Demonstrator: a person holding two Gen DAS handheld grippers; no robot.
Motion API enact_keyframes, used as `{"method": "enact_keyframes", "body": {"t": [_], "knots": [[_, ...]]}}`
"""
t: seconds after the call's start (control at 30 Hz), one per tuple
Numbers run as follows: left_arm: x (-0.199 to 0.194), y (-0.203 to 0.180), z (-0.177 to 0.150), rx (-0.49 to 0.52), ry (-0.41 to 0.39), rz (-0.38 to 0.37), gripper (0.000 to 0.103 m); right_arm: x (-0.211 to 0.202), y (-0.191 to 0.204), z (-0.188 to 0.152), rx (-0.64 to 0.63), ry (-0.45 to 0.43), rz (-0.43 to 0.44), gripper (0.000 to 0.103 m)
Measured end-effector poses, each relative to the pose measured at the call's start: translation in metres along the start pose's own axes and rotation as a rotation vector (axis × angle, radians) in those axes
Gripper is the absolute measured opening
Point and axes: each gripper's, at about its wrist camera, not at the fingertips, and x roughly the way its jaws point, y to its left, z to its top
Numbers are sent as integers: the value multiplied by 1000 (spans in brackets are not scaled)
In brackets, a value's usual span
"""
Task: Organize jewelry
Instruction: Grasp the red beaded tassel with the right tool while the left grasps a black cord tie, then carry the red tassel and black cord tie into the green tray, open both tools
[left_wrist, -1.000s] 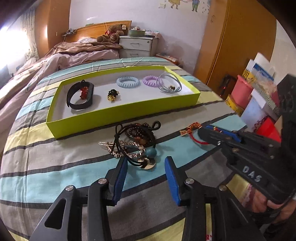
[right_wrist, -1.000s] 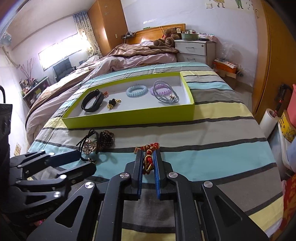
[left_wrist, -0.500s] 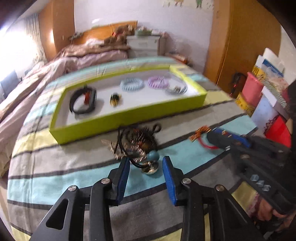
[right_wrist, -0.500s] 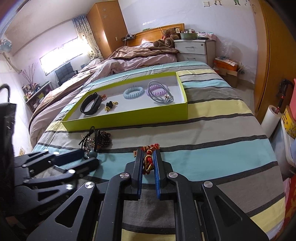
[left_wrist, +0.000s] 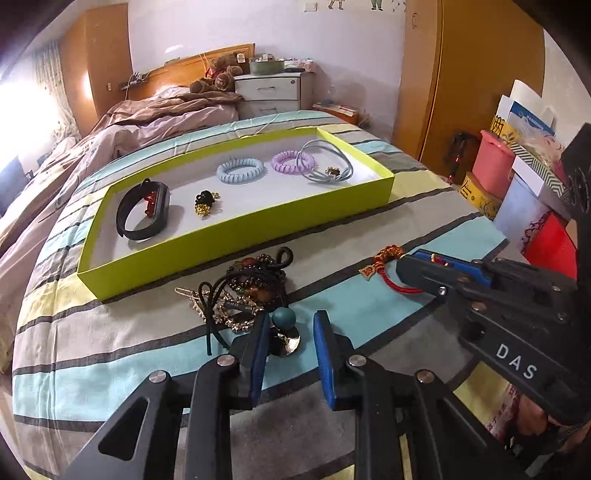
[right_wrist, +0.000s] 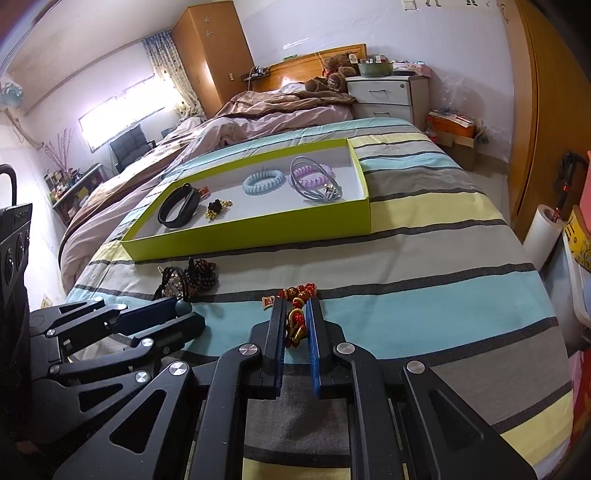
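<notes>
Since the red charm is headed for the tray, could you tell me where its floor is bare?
In the green tray, bare floor lies between the gold-and-black charm and the front wall, below the blue coil tie. The right end is crowded: purple coil tie overlapped by grey bangles.

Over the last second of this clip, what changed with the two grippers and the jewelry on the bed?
The left gripper moved forward and narrowed: its open blue pads now flank the teal bead at the near edge of the tangled pile of dark bead necklaces, not clamped. The right gripper stayed shut on the red-and-gold knotted charm, which rests on the striped bedspread. The lime-green tray and its contents did not move.
</notes>
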Motion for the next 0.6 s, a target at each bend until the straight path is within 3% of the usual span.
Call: {"method": "enact_keyframes", "body": {"t": [0.1, 0.6], "knots": [[2, -2, 0, 15, 6, 3, 17, 1, 1, 0, 3, -1, 0, 11], [-7, 12, 0, -41, -27, -55, 14, 0, 0, 1, 3, -8, -16, 11]]}}
